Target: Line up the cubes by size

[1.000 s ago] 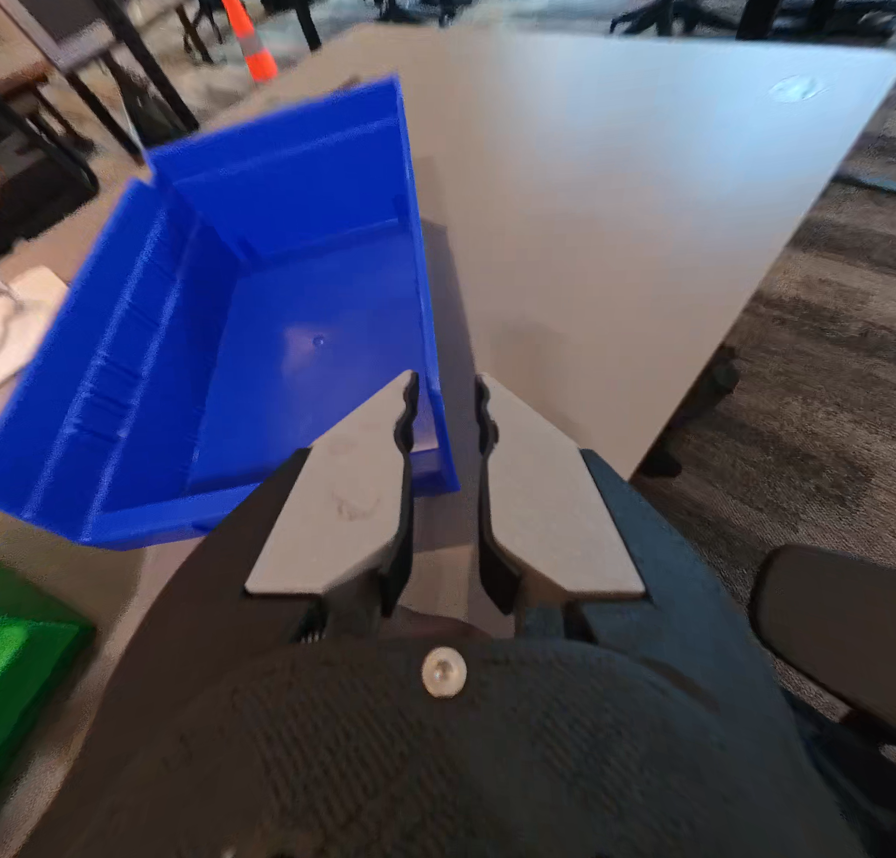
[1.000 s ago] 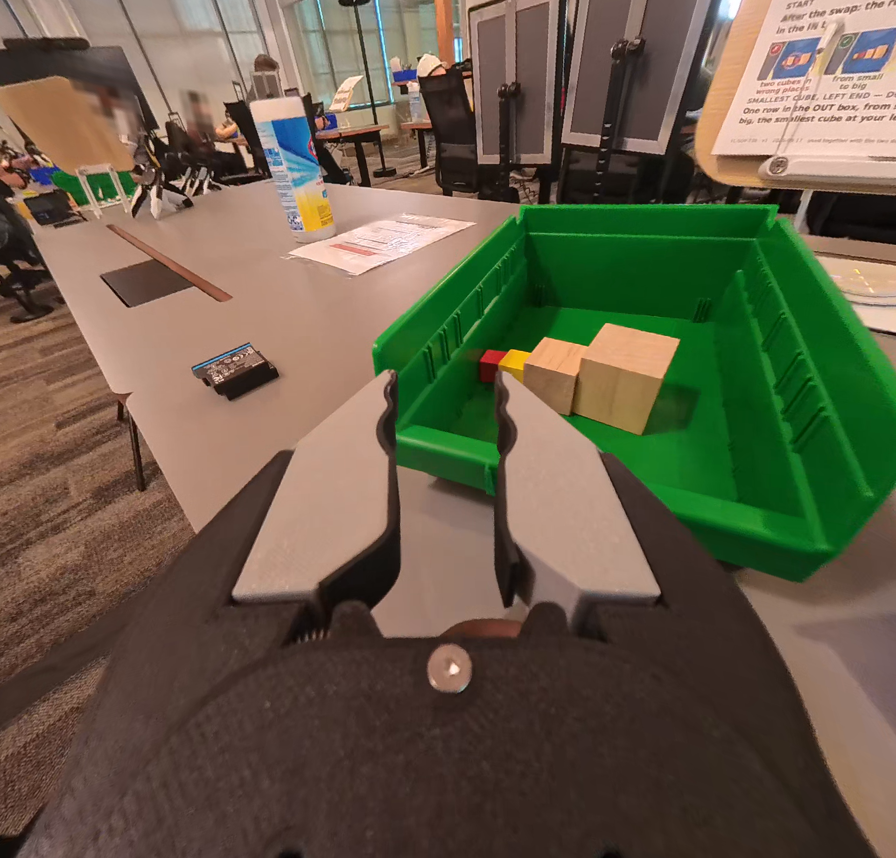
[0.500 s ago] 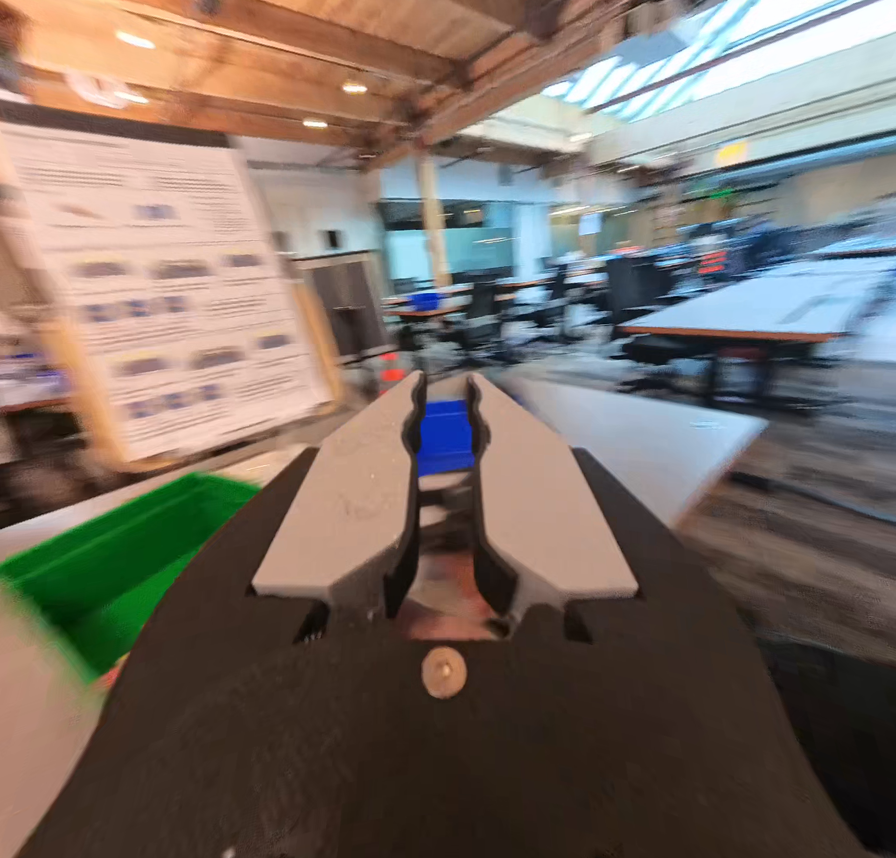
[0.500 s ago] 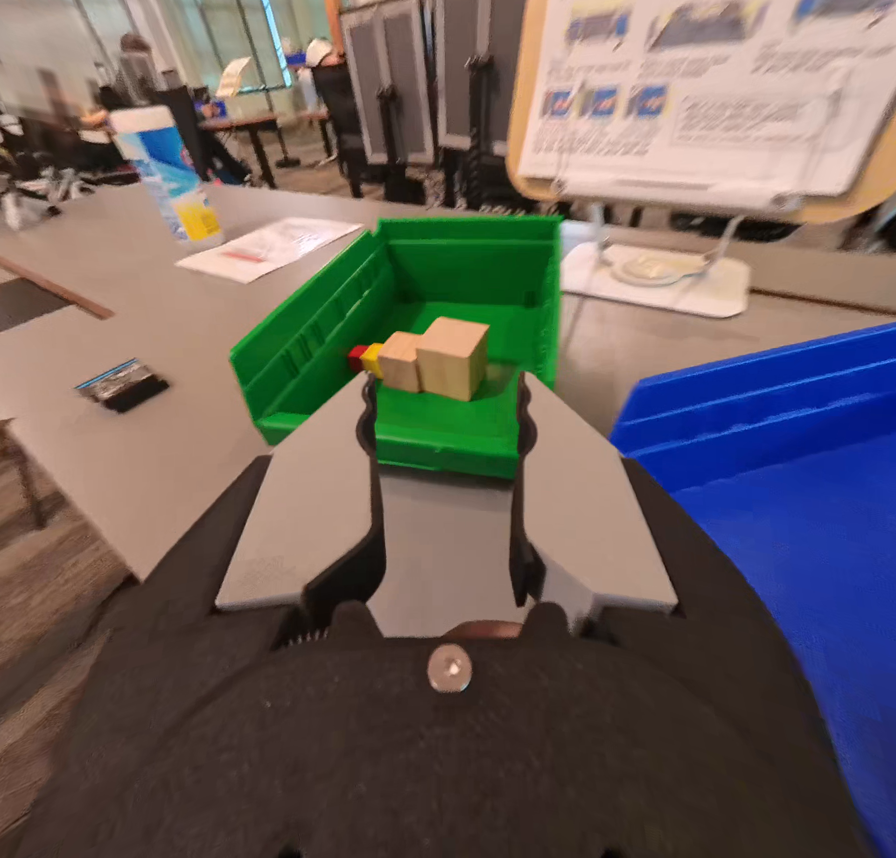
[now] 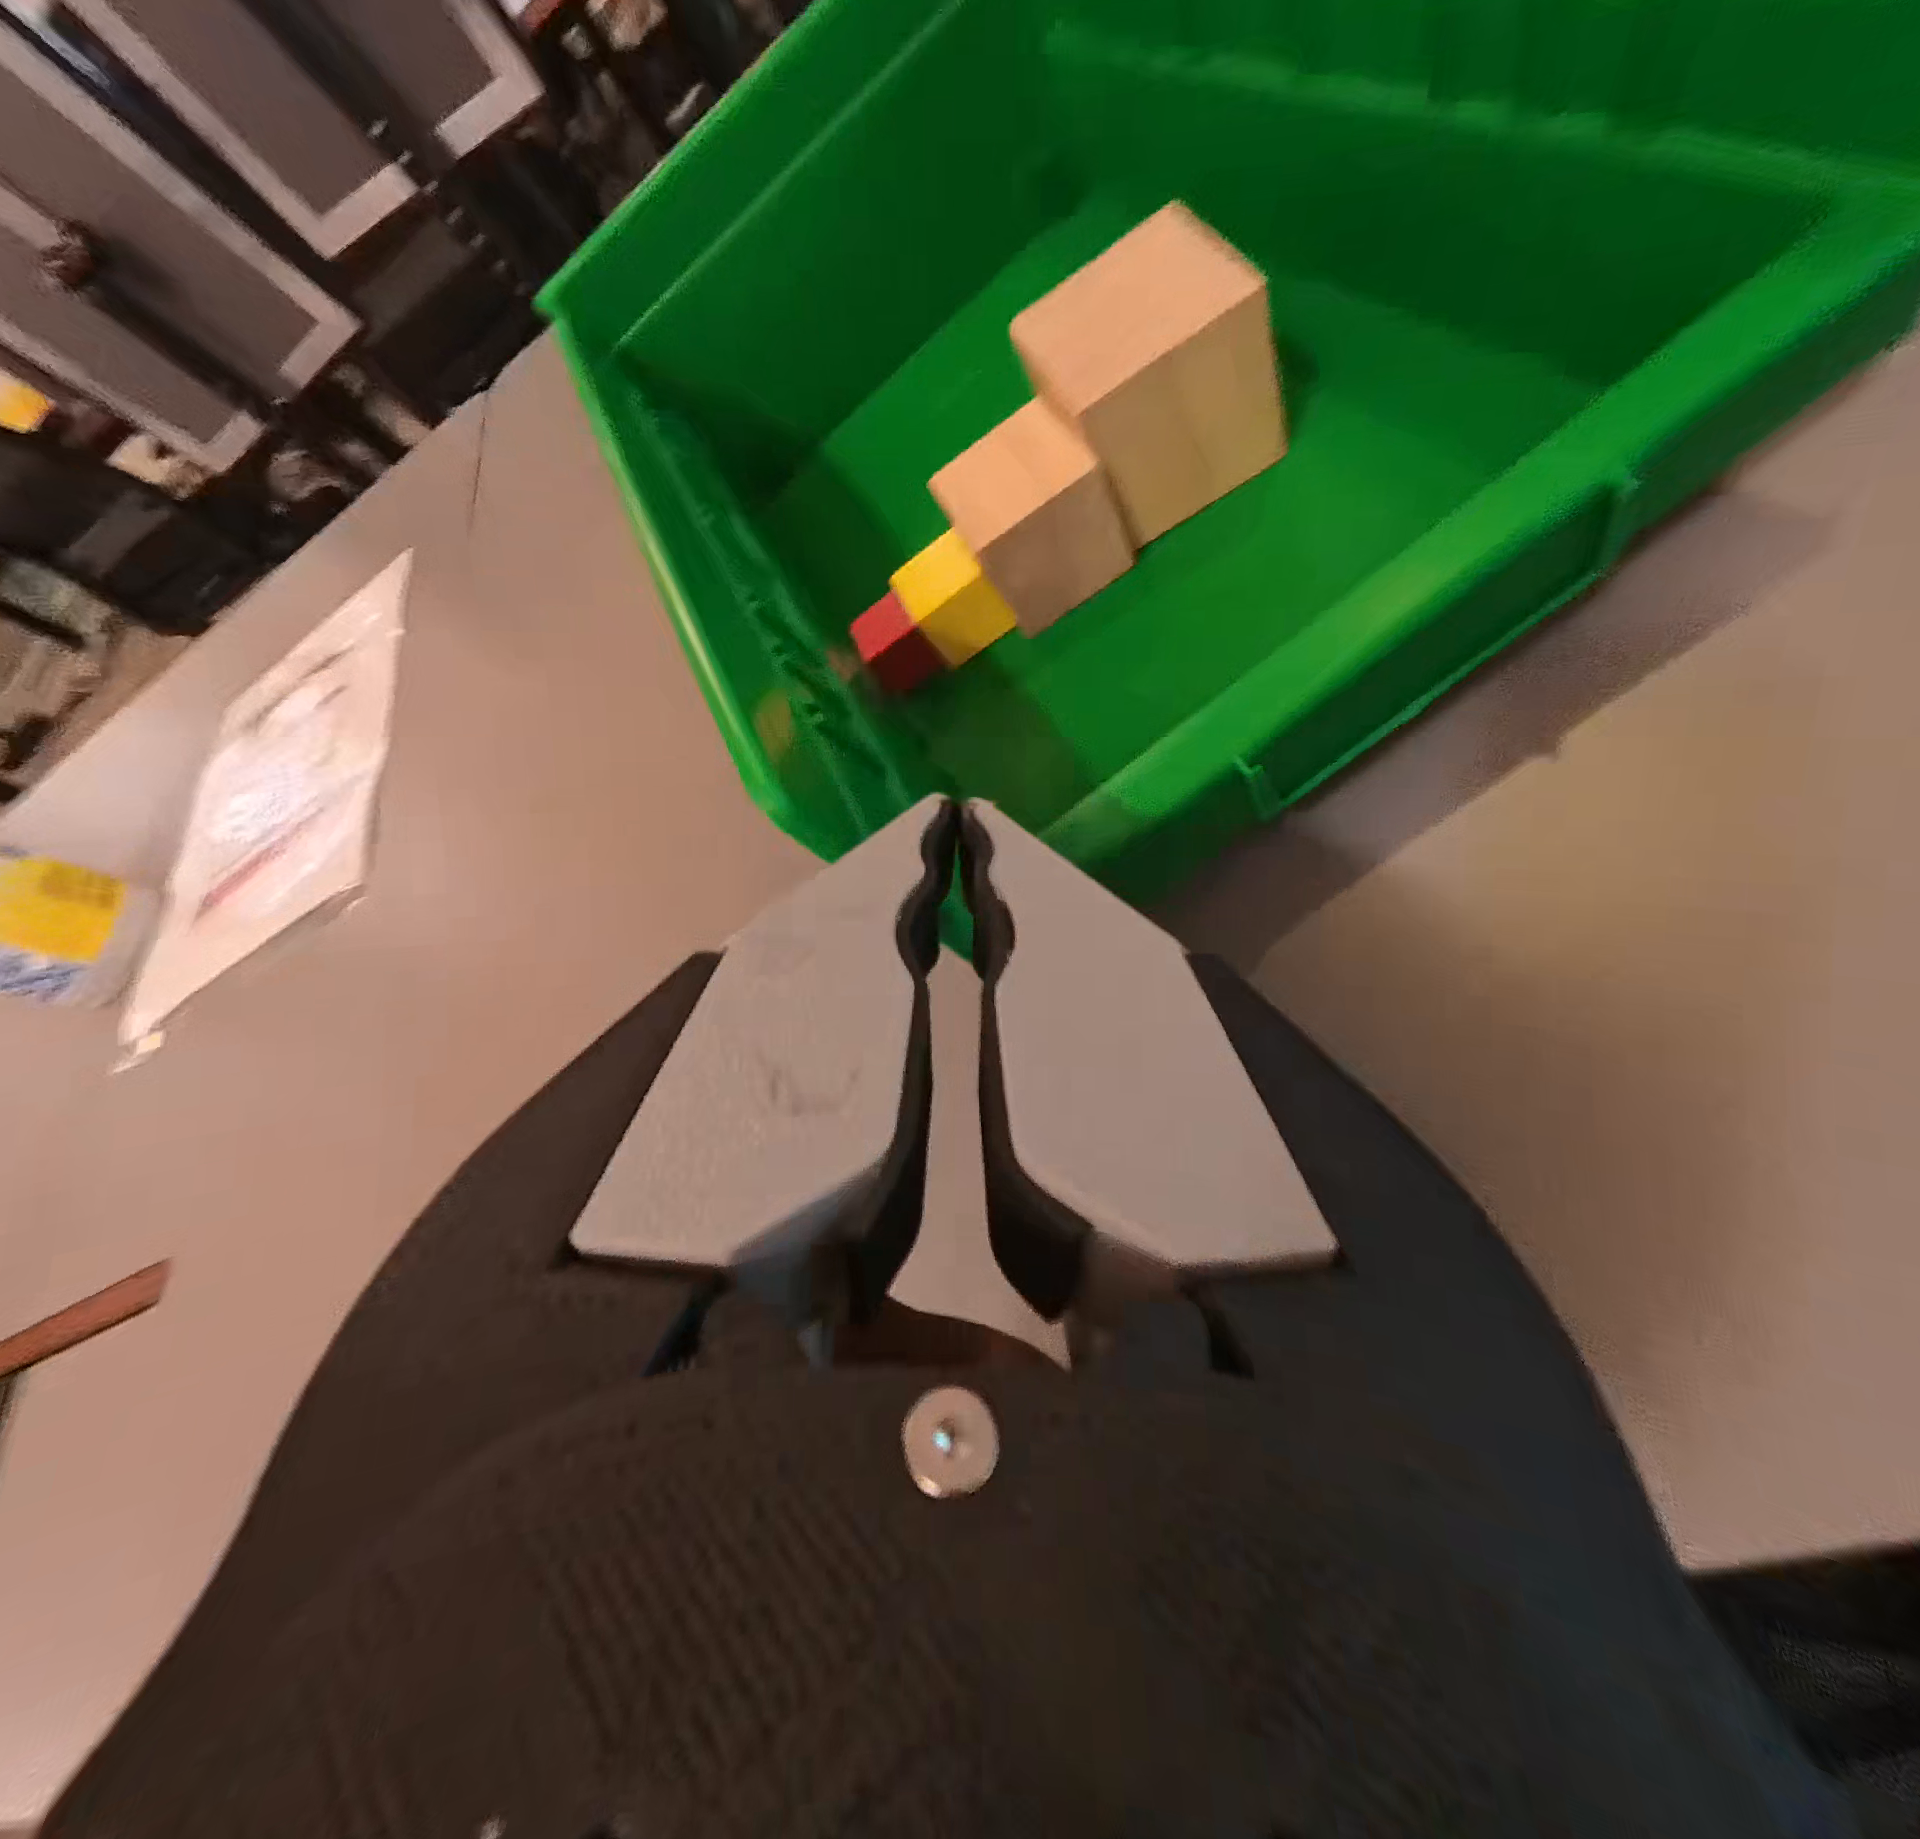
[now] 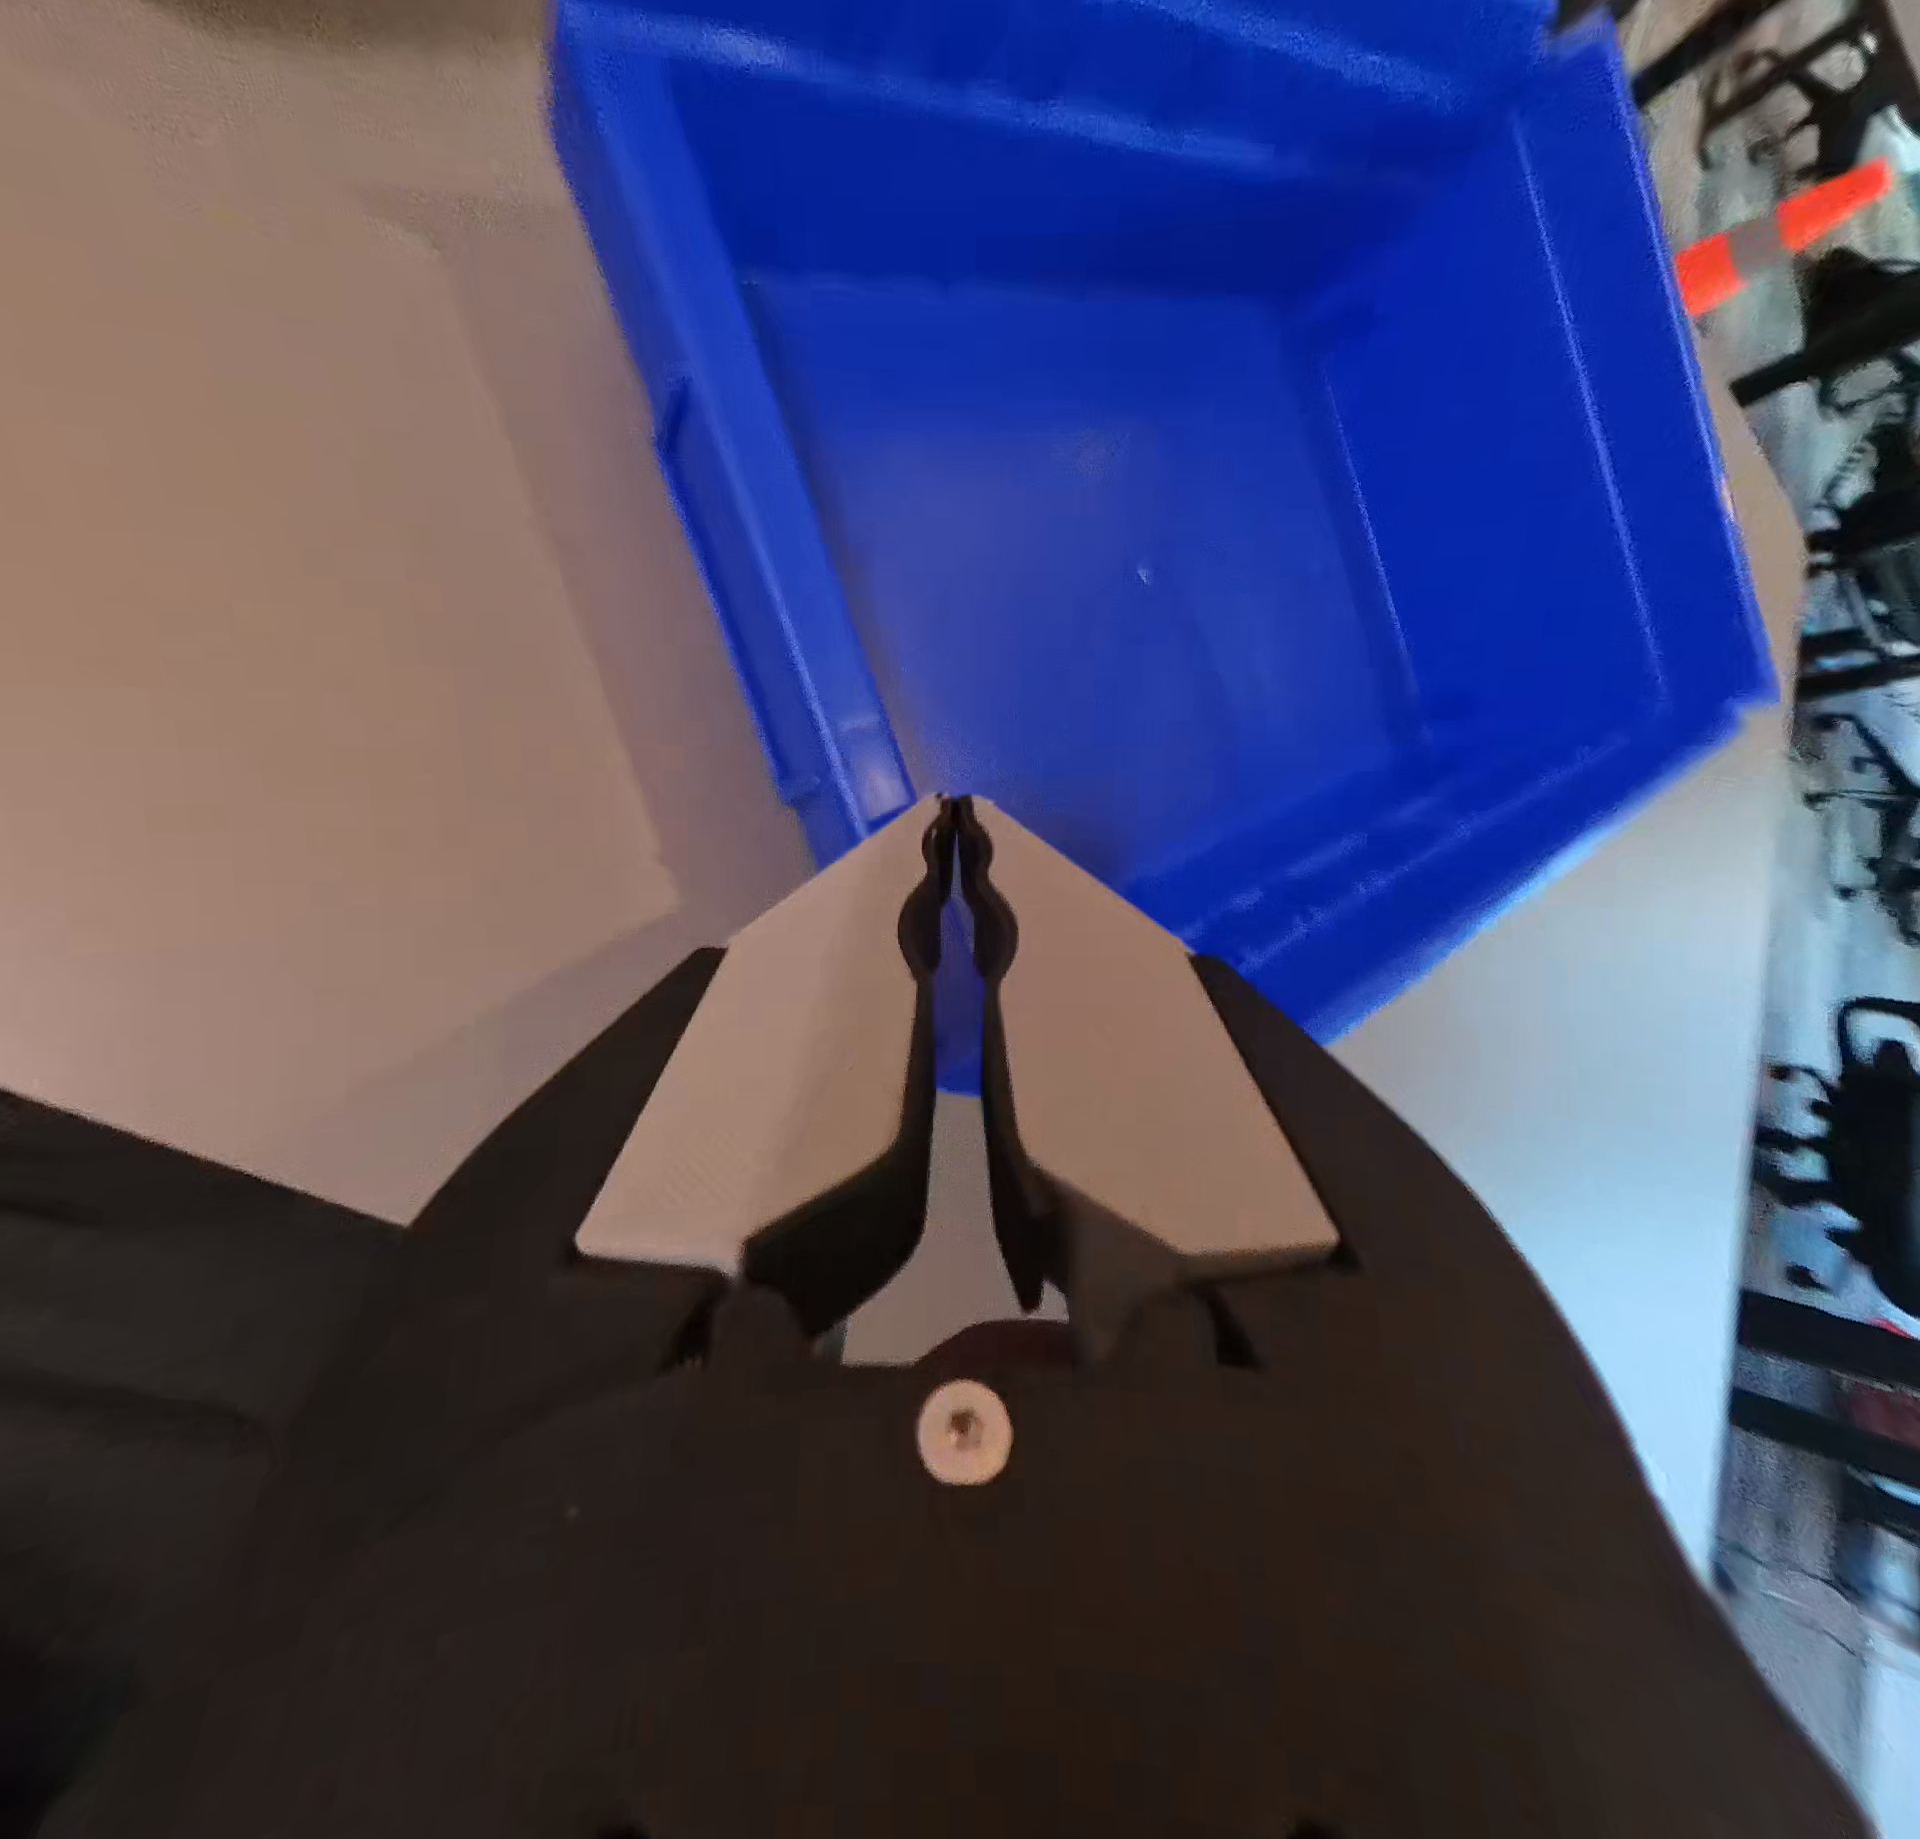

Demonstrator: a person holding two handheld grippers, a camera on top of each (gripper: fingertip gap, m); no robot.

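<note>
On the grey table (image 5: 447, 750), cubes (image 5: 1049, 501) run diagonally in the green bin (image 5: 1455, 729); both jaws closed, empty.

a white sheet (image 5: 281, 781) lies flat on the grey surface (image 5: 540, 958), a yellow-labelled container (image 5: 52, 922) just beside the sheet. an orange cone (image 6: 1777, 241) stands off the surface, among dark chairs.

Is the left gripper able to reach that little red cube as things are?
Probably yes: the left gripper is shut and empty, and the red cube lies uncovered just past the green bin's wall.
</note>
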